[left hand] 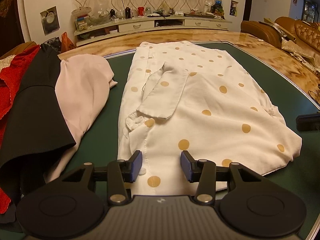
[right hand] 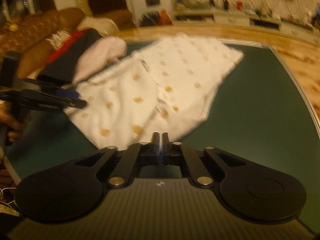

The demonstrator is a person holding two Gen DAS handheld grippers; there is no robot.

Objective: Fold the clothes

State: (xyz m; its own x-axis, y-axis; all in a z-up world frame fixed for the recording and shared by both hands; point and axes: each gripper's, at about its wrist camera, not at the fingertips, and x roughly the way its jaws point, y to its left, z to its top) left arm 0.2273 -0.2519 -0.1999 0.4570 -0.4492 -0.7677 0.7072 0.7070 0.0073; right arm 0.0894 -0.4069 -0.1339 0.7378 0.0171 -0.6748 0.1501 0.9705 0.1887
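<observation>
Lying across the middle of both views, the white garment with tan polka dots (left hand: 200, 104) is spread flat on the dark green table top (left hand: 112, 92), a narrow sleeve or strap piece folded over it left of centre in the left wrist view. No brand mark or label on the cloth can be read; a small white emblem sits on the grey gripper body at the bottom of each frame, too small to make out.

The left gripper (left hand: 161, 167) sits at the bottom centre of its view with its blue-padded fingers (left hand: 138, 164) standing apart over the near hem of the dotted garment; cloth shows between them, but the pads do not press on it. In the right wrist view, which is blurred, the same tool appears at the left edge, held by a hand (right hand: 12, 124).

The right gripper (right hand: 160, 140) has its jaws drawn almost together at the lower centre of its view, right at the near edge of the garment; whether fabric is pinched between them cannot be told.

A pale pink garment (left hand: 84, 92), a black garment (left hand: 36, 108) and a red one (left hand: 10, 80) are stacked at the left. On the cabinet (left hand: 152, 25) along the top of the frame stand glass jars and bottles; their contents and labels cannot be read.
</observation>
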